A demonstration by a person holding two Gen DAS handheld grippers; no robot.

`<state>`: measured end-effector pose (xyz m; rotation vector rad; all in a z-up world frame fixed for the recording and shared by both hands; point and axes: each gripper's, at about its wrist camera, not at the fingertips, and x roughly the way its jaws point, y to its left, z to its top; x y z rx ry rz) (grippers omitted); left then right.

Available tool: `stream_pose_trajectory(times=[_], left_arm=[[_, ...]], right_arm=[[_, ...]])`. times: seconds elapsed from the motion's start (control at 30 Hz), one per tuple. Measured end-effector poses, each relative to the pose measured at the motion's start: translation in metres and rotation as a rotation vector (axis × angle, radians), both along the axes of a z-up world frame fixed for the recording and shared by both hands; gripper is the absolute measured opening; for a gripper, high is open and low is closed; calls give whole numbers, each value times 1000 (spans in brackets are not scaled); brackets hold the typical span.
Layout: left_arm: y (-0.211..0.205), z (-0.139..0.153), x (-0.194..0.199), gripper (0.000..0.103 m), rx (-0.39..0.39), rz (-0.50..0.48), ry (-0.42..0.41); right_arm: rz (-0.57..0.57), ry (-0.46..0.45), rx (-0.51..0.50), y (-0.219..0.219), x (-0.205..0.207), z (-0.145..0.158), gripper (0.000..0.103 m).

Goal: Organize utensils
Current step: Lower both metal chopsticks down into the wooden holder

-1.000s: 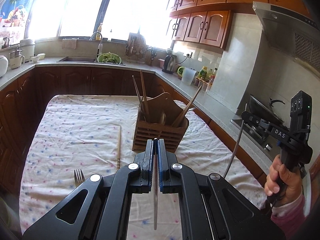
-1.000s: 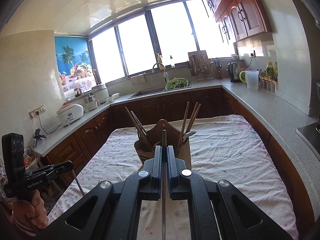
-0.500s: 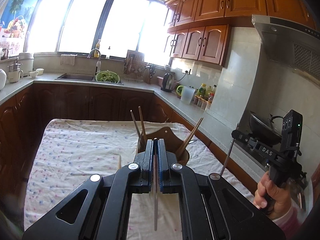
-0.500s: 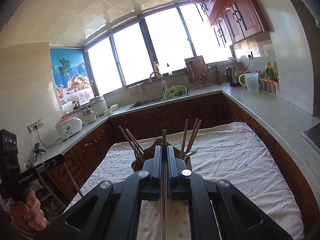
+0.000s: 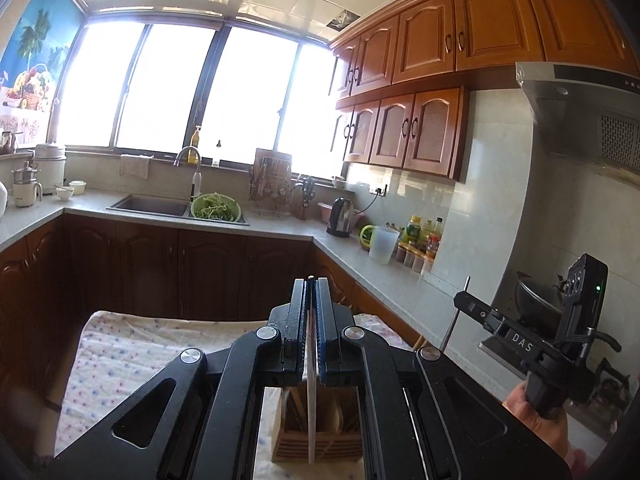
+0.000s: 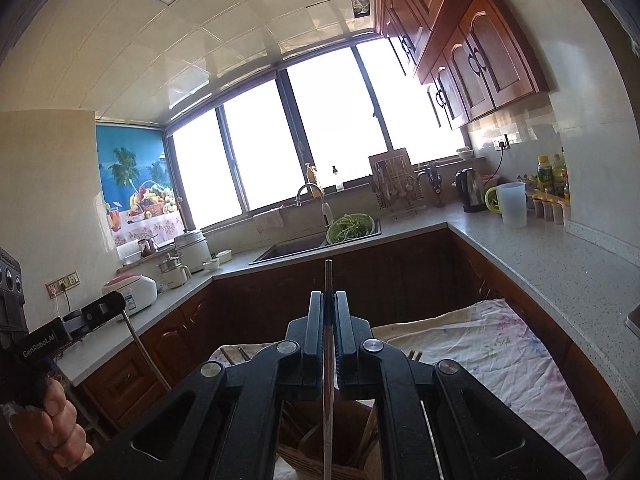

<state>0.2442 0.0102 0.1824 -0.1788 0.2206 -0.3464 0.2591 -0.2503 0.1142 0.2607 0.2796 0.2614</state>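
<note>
Landmark: wooden utensil holder [image 5: 316,436] on the cloth-covered table [image 5: 132,356]

Left gripper [image 5: 311,280]: jaws together, clamped on a thin pale utensil [image 5: 311,408]. The utensil hangs down through the gap in the gripper body, its lower end over the holder's front wall. Which kind of utensil it is cannot be told from here.

Right gripper [image 6: 329,294]: jaws together, clamped on a slim metal utensil [image 6: 328,400]. Its tip sticks out past the fingertips, and the rest runs down over the holder [image 6: 320,452]; its lower end is cut off at the frame edge.

Both grippers sit above the holder, pointing toward the sink counter. Wooden chopsticks [image 6: 370,438] stand inside the holder's compartments.

In the left view the other gripper is off to the holder's right, gripped by a hand [image 5: 540,428]
</note>
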Motion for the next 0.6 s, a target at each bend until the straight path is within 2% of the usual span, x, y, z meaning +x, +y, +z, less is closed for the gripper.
stream_pose_trajectory(times=[0.23, 0.6], left_arm=[[-2, -9, 35, 3, -35, 43, -38], [-4, -72, 49, 3, -74, 91, 14]], right_arm=[[-25, -28, 4, 4, 29, -8, 4], [-28, -14, -18, 13, 25, -60, 4]])
